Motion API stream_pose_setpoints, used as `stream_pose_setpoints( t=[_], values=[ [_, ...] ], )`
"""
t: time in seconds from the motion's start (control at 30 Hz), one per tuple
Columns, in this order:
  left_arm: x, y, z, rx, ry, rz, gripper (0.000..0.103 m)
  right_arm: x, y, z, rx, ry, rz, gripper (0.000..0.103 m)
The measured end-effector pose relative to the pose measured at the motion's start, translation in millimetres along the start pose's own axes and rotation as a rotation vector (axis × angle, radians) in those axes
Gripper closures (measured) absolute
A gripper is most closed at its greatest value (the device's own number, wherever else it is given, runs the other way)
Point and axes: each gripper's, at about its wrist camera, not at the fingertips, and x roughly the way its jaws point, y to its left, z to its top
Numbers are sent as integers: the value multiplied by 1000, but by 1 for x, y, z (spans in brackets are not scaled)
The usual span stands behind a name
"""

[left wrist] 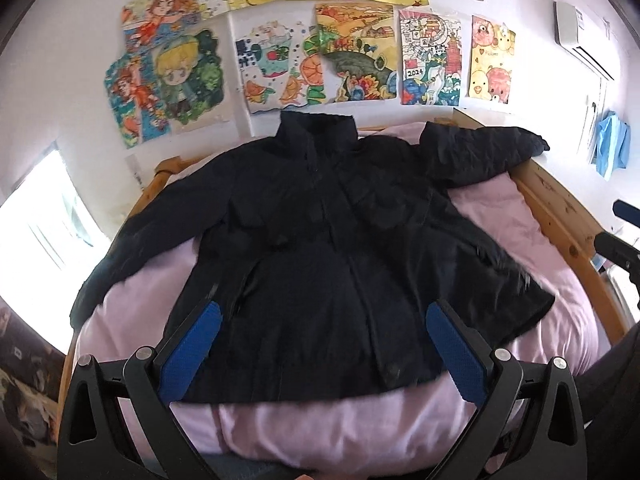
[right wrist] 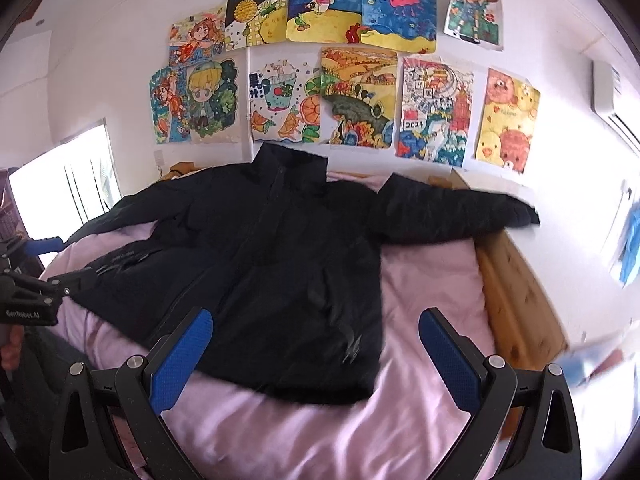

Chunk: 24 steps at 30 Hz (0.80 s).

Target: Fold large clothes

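- We've got the black jacket [left wrist: 320,240] spread face-up on the pink bed [left wrist: 320,420], collar at 12 o'clock, sleeves out at 9 and 2.
- Left gripper [left wrist: 322,354] and right gripper [right wrist: 314,360] both hang spread wide, holding nothing.
- Risk, we reckon: the puffy, slick fabric could slip or bunch, and the 2 o'clock sleeve overhanging the wooden frame [right wrist: 516,300] could drag.
- No containers in sight.
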Motion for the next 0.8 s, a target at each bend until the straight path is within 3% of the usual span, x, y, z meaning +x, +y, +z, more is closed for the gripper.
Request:
stream_pose_setpoints(
  t=[0.13, 0.33, 0.5, 0.7, 0.8],
  values=[
    [23, 1, 42, 37, 18, -12, 2, 21, -27, 33, -5, 25, 29, 0],
    [83, 3, 91, 105, 31, -28, 2, 84, -91, 69, 147, 80, 213, 0],
    [147, 4, 121, 101, 22, -75, 2, 159, -166, 85, 424, 124, 205, 0],
    [226, -12, 141, 122, 30, -112, 2, 242, -248, 62, 730, 103, 116, 0],
    [263, -22, 144, 122, 43, -135, 2, 271, -285, 44, 886, 48, 69, 12]
  ],
)
